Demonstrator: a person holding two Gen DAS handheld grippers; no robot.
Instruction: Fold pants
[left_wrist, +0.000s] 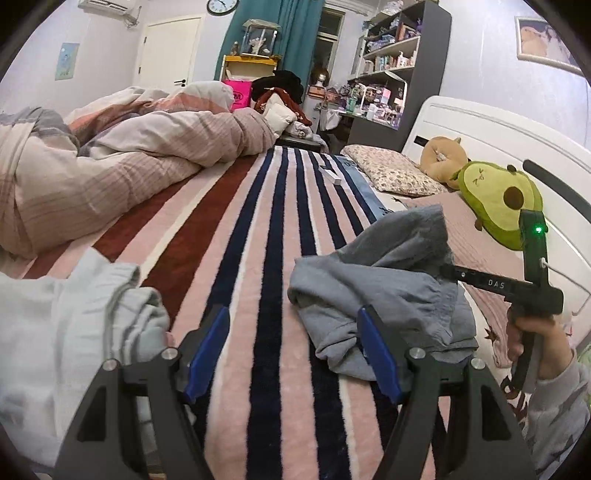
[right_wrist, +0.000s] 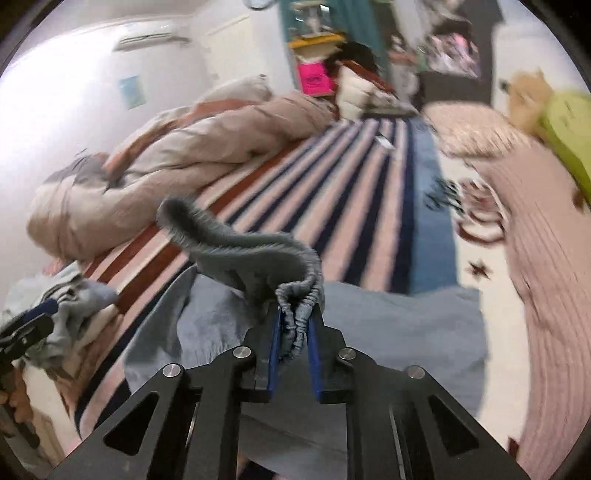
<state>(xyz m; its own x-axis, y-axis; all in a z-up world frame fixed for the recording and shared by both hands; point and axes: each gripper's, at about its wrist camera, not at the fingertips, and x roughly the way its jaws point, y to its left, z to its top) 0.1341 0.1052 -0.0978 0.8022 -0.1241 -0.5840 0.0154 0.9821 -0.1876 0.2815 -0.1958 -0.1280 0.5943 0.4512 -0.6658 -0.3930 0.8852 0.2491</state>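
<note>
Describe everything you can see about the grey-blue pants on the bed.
The grey-blue pants look like soft cotton with a gathered elastic waistband. They lie crumpled and unfolded on the striped blanket, near the left gripper's right-hand finger. The right gripper has its blue fingers shut on the bunched waistband and lifts that edge, so a fuzzy inner side arches up above the rest. The remaining fabric spreads loosely on the bed below. The left gripper is open and holds none of it.
</note>
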